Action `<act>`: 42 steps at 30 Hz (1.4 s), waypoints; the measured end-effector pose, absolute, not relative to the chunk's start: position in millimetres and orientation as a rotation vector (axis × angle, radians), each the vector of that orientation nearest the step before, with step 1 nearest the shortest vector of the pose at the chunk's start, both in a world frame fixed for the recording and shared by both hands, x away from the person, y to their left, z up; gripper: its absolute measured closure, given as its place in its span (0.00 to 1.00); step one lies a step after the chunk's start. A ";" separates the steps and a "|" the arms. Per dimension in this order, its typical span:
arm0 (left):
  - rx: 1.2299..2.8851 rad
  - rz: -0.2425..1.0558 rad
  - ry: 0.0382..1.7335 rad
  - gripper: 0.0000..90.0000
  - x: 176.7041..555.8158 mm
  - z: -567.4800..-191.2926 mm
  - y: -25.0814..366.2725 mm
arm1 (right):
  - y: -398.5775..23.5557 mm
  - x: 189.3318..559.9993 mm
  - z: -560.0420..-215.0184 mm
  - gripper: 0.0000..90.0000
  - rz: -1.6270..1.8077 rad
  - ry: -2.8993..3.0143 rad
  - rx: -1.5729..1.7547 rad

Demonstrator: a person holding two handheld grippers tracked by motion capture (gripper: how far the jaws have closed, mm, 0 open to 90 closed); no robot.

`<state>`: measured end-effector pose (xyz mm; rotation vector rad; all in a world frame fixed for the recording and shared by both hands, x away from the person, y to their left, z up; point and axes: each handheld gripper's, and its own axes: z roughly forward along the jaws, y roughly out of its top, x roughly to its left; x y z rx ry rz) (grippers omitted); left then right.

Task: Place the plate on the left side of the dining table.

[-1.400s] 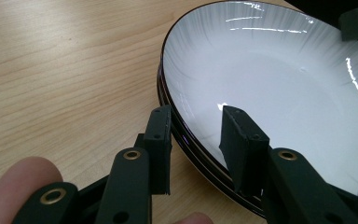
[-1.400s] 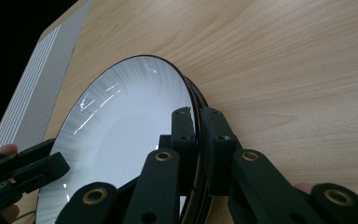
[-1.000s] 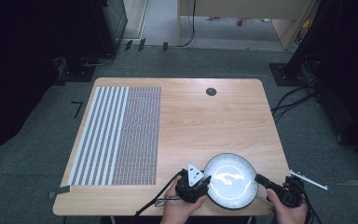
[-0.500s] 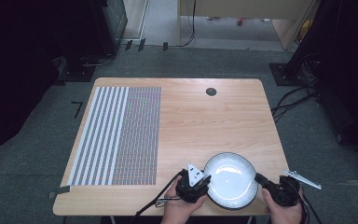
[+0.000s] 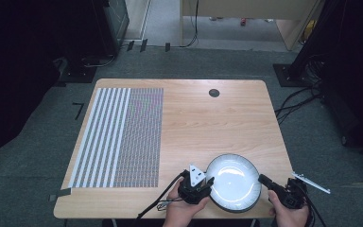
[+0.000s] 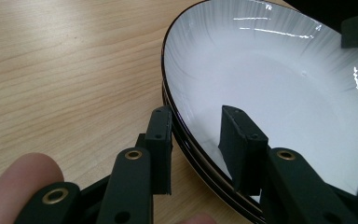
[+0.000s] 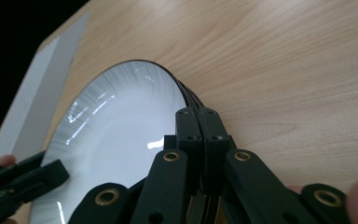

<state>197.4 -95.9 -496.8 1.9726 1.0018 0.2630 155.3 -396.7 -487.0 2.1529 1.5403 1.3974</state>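
At the left of the high view a striped mat [image 5: 118, 137] covers the left part of the wooden table [image 5: 208, 123], pale broad stripes on its outer side and finer, darker ones toward the middle. A small dark round spot [image 5: 213, 92] sits near the table's far edge, in the upper middle of the frame.

Lower down, just left of centre at the bottom, the left hand [image 5: 179, 213] holds the left gripper [image 5: 208, 185] against the near-left rim of a white plate [image 5: 234, 182] with a thin dark edge. In the left gripper view its jaws stand apart and straddle that rim — one outside over the wood, the other inside over the white face — with a clear gap to each, so it grips nothing. More dark edges show under the rim there, which looks like a stack of plates.

The plate lies in the lower right of the table, close to the near edge. At its right side the right gripper [image 5: 263, 179], held by the right hand [image 5: 288, 213], meets the rim. In the right gripper view the jaws are pressed together on the plate's edge — clamped on it.
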 end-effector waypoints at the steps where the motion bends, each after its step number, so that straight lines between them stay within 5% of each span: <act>1: 1.974 0.267 1.000 0.73 197.2 -496.9 -96.0 | -397.4 154.3 -485.2 0.99 1.412 1.532 2.158; 42: 1.959 0.270 1.011 0.73 197.0 -499.2 -96.9 | -377.0 166.1 -465.2 0.86 1.035 1.836 2.101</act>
